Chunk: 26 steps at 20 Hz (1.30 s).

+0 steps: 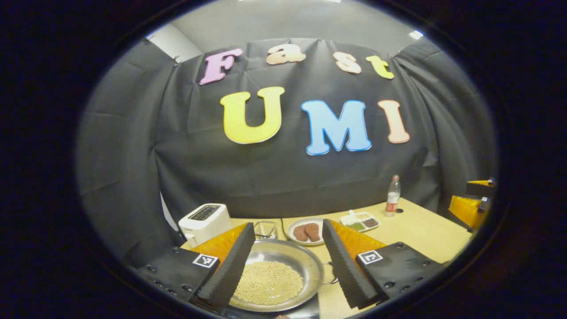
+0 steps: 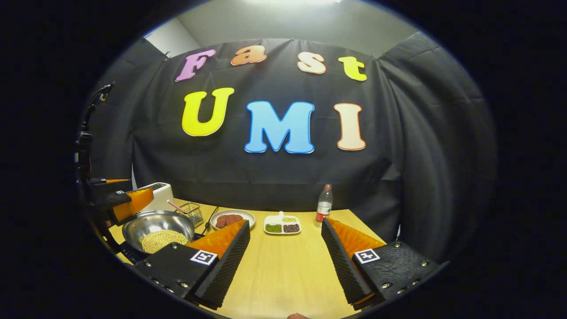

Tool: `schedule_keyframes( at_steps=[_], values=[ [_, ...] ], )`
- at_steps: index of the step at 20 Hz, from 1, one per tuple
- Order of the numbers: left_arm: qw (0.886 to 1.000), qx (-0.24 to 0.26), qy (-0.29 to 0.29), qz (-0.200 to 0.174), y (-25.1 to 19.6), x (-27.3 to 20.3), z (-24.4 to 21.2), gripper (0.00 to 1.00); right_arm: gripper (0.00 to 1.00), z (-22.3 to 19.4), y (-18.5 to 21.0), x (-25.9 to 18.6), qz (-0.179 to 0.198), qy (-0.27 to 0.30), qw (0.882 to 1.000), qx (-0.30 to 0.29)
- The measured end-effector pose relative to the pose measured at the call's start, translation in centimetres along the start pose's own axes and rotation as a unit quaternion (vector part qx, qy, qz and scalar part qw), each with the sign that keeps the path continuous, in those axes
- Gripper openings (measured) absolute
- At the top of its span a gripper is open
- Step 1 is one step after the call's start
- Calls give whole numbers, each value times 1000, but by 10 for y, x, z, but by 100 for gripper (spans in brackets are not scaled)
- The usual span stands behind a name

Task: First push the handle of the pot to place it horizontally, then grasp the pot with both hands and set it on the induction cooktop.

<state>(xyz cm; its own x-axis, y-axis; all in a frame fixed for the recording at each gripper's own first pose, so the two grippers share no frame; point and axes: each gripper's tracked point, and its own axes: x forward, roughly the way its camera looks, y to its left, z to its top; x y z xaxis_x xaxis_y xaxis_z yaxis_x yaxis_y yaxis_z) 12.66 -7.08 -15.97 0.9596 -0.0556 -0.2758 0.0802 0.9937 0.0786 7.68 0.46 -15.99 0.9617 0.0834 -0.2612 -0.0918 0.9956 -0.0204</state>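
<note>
Holding both grippers wide apart, we keep the left gripper (image 1: 288, 261) above the steel pot (image 1: 277, 274) of soybeans, which sits near the tabletop's (image 2: 283, 266) left edge. We judge the side handle (image 1: 330, 272) should be pushed first; the right gripper (image 2: 285, 261) hovers empty.

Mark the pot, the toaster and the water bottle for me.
pot (image 1: 305, 259): left gripper view, bare inner wall above the beans.
toaster (image 1: 206, 221): left gripper view, its front face.
water bottle (image 2: 324, 207): right gripper view, the labelled middle of its body.
</note>
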Motion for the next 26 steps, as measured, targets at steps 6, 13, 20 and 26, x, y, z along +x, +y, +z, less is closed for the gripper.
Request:
schedule_keyframes(
  at_steps=[6,13,20,26],
  values=[
    [999,-5,-50,-15,-88,-54,46,100,97,15,-85,-35,-10,-12,1000,21],
    [997,-3,-79,-8,-92,-107,76,96,97,60,-101,-66,0,-54,998,26],
    [995,-26,-92,31,-34,-144,86,100,97,79,-71,-100,14,-71,997,20],
    [994,-29,-102,42,-4,-170,88,99,97,94,-57,-124,14,-92,996,16]
  ],
)
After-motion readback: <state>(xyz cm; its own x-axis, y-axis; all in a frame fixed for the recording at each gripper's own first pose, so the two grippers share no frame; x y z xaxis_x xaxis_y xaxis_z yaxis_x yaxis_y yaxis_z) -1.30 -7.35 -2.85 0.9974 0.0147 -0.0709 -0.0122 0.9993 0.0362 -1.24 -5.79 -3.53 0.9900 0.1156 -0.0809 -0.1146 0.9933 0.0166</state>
